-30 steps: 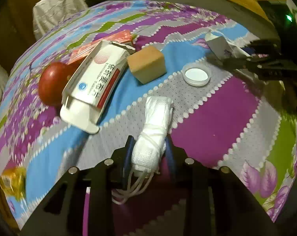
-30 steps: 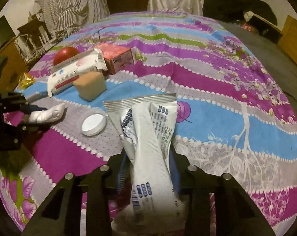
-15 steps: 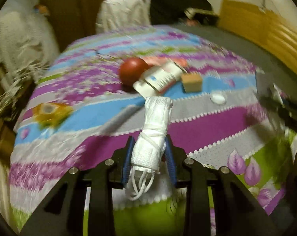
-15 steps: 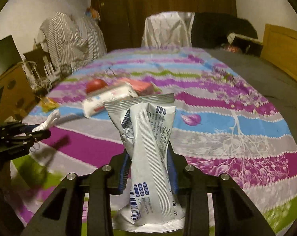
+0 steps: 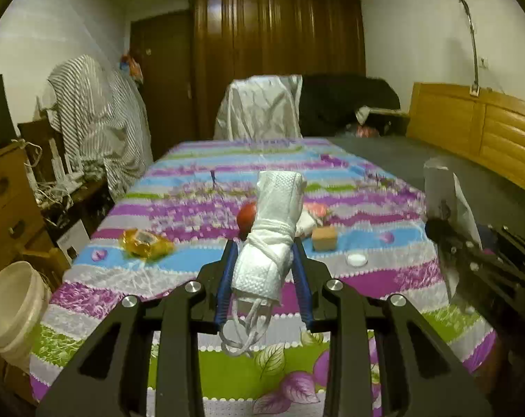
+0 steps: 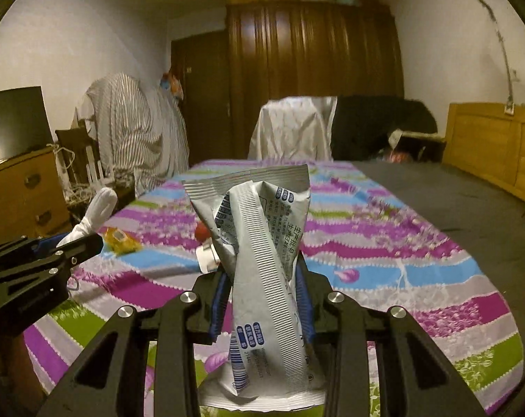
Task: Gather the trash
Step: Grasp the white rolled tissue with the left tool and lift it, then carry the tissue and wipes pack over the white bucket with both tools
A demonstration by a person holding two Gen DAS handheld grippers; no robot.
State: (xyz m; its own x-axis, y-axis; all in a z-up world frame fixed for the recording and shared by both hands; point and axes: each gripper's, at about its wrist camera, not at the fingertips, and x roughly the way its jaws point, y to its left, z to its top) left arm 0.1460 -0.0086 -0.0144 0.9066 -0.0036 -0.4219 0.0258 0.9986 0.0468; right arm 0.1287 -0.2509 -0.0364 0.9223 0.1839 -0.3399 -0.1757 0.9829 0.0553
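At 6 o'clock, left wrist view: left tongs (image 5: 264,271) clamped on a rolled white face mask (image 5: 271,239), its ear loops dangling below the blue pads.
Bed beyond: patterned bedspread (image 5: 193,278) carrying a yellow snack wrapper (image 5: 145,242) at 9 o'clock, a red apple (image 5: 246,216) partly hidden behind the mask, a tan block (image 5: 325,238) and a white lid (image 5: 356,260) at 3 o'clock.
Bin candidate: cream bucket (image 5: 10,312) at 8 o'clock, beside the bed; likely the drop point, though I cannot confirm it.
Far right, 3 o'clock: right tongs (image 5: 446,229) with a pale wrapper standing up from them.

At 6 o'clock, right wrist view: right tongs (image 6: 262,288) closed on a crumpled grey food pouch (image 6: 262,260), held upright.
At 9 o'clock: left tongs (image 6: 75,239) with the mask (image 6: 96,212) poking upward.
On the bedspread (image 6: 384,260): snack wrapper (image 6: 121,239) at 10 o'clock; apple mostly hidden behind the pouch.

Step in hand: carrying both pieces to the bin, as I judge it.
Doing it well: keep both grips firm, swing toward the bucket, hold each piece over the opening before releasing, and mind the loose loops so they do not snag on the pads.
Remaining: wrapper, lid and other litter still on the bed.
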